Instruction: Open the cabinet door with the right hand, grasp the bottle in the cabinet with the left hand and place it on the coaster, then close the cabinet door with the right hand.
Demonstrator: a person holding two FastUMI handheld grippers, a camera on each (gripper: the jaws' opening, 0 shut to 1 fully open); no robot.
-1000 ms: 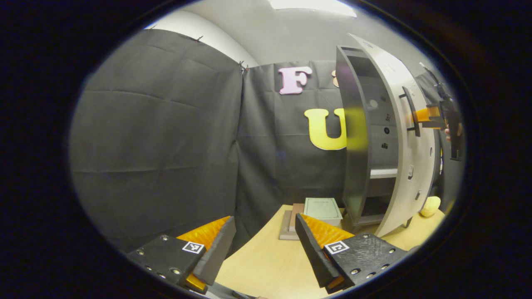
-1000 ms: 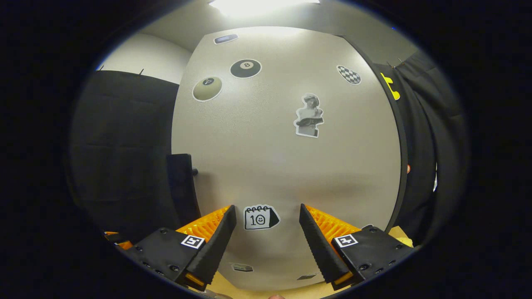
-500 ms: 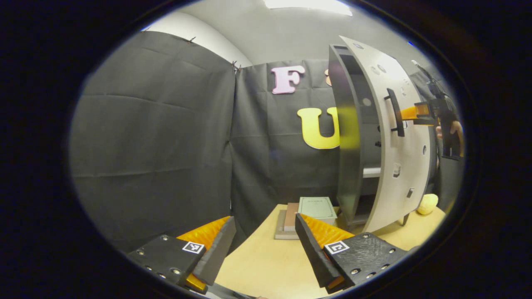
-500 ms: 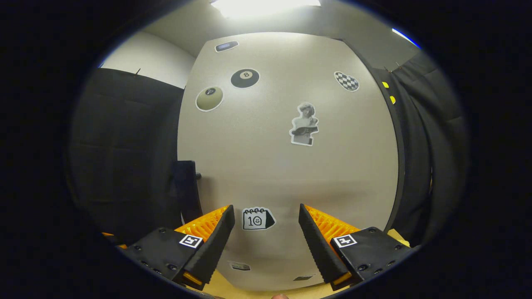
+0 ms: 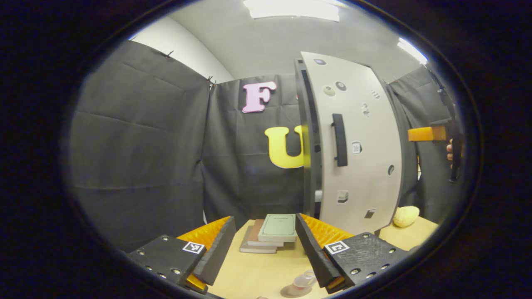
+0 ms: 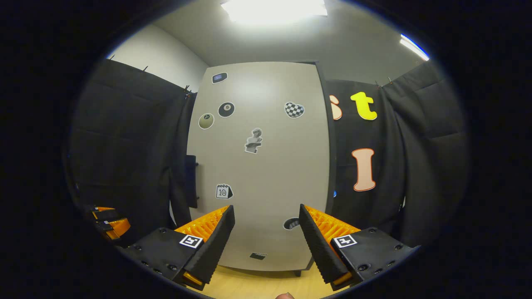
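Note:
The grey cabinet door [image 5: 357, 141], covered in stickers, stands almost shut, with a narrow dark gap at its handle edge. Its black handle [image 5: 338, 140] is upright and nothing touches it. A clear bottle [image 5: 303, 280] stands on a round brownish coaster [image 5: 291, 292] on the wooden table, just in front of my open left gripper [image 5: 264, 249]. In the right gripper view the door [image 6: 257, 166] faces me, a short way beyond my right gripper [image 6: 266, 236], which is open and holds nothing. That gripper [image 5: 428, 133] also shows at the far right, held by a hand [image 5: 449, 151].
A stack of books [image 5: 272, 232] lies on the table [image 5: 257, 278] left of the cabinet base. A yellow rounded object [image 5: 405, 216] sits to the cabinet's right. The left gripper [image 6: 108, 224] shows low at the left of the right gripper view.
The door swung from wide open to almost shut. My right gripper drew back from the door face. The left view shifted and the bottle on the coaster came into sight.

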